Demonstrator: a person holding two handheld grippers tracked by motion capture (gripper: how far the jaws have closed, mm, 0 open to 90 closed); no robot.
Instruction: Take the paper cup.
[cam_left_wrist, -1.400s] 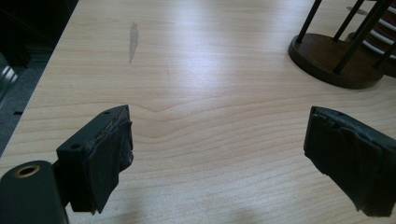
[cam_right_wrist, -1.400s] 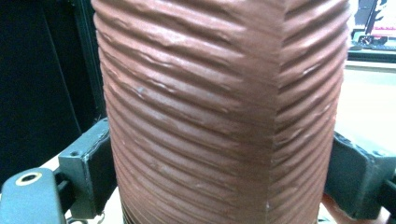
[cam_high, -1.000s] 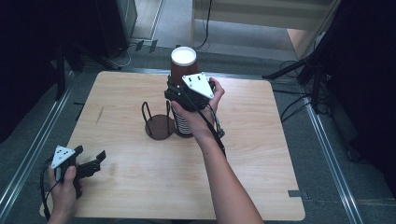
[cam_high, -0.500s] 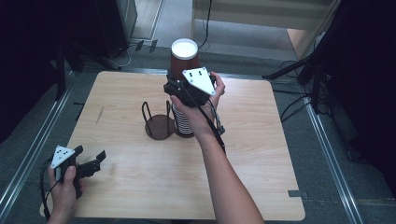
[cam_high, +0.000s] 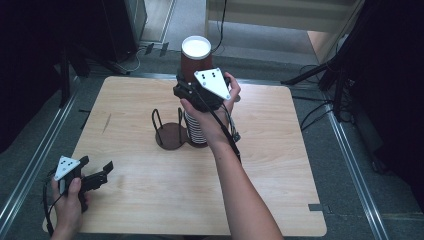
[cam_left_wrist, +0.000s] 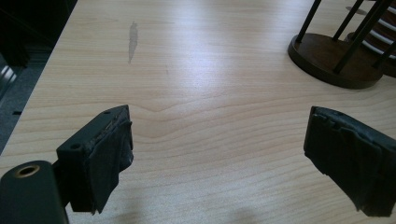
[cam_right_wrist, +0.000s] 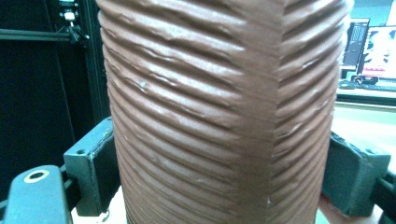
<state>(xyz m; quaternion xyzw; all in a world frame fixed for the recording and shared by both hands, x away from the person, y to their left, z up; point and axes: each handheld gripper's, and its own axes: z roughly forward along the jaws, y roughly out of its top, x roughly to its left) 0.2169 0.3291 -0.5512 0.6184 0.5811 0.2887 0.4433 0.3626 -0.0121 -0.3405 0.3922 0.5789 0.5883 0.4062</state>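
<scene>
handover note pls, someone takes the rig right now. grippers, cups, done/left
Right gripper: shut on the brown ribbed cup, held up above the cup stack.
Left gripper: open, holding nothing, low at the table's near left corner.
Wire cup holder: mid-table, its left bay has no cups; the stack stands in the bay beside it.
Done: one cup is gripped and off the stack.
Left: probably setting that cup down; where is not evident.

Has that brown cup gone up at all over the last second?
Yes. The brown cup in the right tongs has risen slightly, farther above the cup stack on the table.
</scene>
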